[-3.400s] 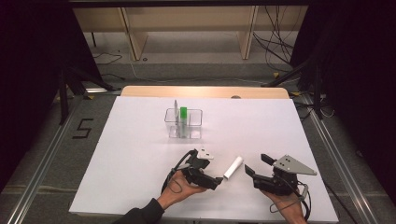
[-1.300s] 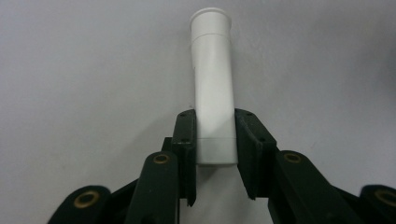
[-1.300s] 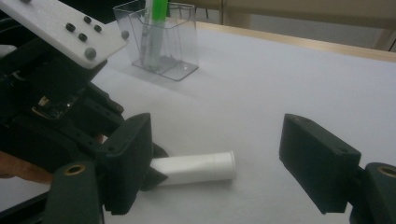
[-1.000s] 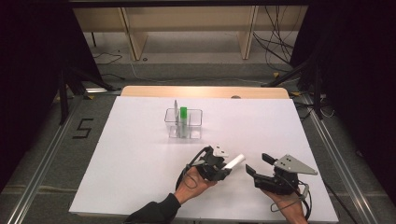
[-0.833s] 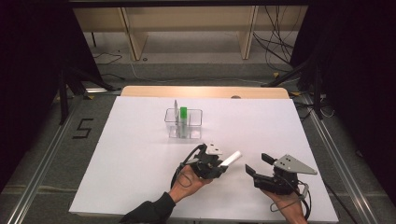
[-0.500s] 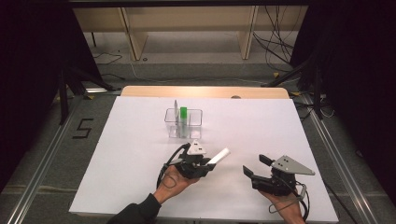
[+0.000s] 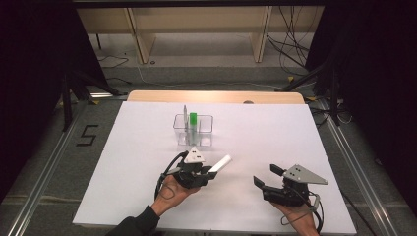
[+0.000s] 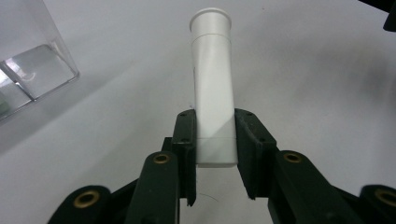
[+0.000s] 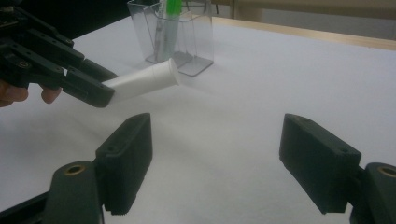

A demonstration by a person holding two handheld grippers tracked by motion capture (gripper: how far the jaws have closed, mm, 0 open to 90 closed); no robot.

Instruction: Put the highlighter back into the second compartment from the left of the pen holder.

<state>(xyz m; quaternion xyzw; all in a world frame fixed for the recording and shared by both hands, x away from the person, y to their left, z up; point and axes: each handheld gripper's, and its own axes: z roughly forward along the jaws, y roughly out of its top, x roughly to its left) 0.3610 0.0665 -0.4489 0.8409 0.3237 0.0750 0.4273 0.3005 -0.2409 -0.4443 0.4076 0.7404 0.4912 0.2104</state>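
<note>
The left hand-held gripper (image 7: 209,173), jaws clamped on the base of one white tube (image 7: 220,163), has carried it leftward since a second ago, closer to the one clear container (image 7: 205,132) on the tabletop (image 7: 275,132); insertion seems next. The container holds one green-capped and one grey item. The right hand-held gripper (image 7: 263,184) rests wide open, empty.

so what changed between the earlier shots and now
The left hand-held gripper, shut on the white tube throughout, carried it left and up the high view toward the clear holder; the tube is clear of the table. The right hand-held gripper stayed put with its jaws open and empty. The holder and the green-capped item in it did not move.
</note>
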